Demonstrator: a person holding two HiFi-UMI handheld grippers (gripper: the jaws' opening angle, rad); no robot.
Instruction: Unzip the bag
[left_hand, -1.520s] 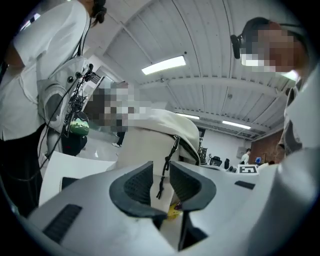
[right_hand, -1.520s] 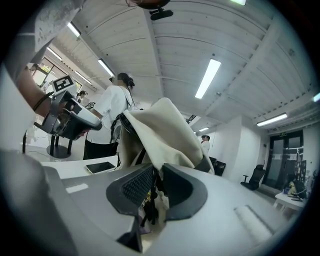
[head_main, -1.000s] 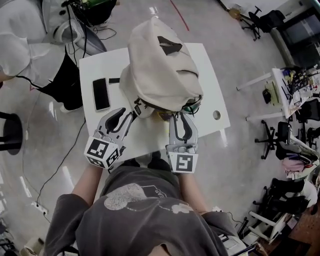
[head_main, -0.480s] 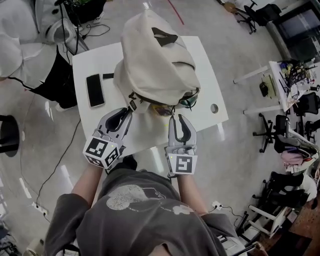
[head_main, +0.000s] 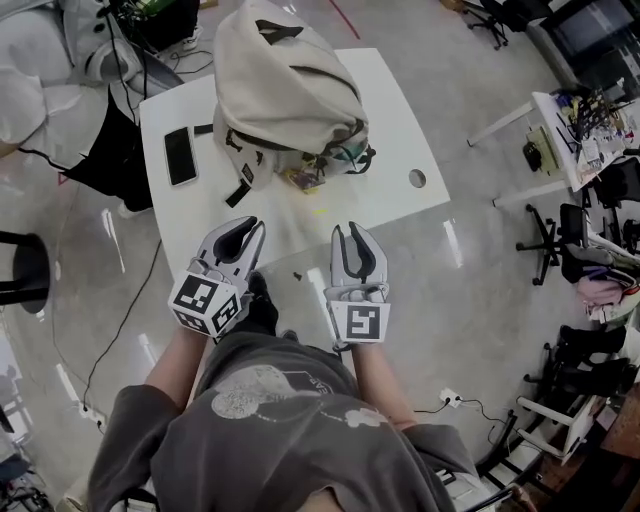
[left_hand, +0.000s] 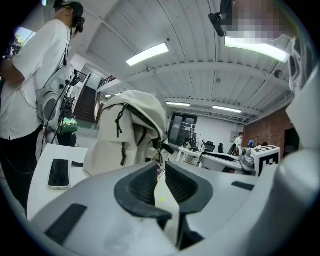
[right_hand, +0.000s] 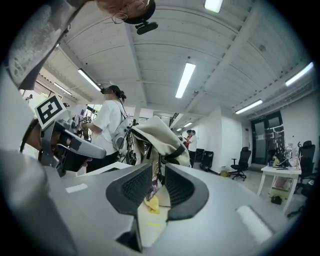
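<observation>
While left hand-held gripper (head_main: 243, 232) and right hand-held gripper (head_main: 350, 236) hover at table (head_main: 400, 130) edge, jaws just narrowing, gapped, empty, bag (head_main: 285, 85) apart

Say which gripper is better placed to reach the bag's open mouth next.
Right, probably. The right gripper points straight at the mouth of the bag; the left gripper sits off to one side. Both grippers' jaws have just been closing, nothing between them.
</observation>
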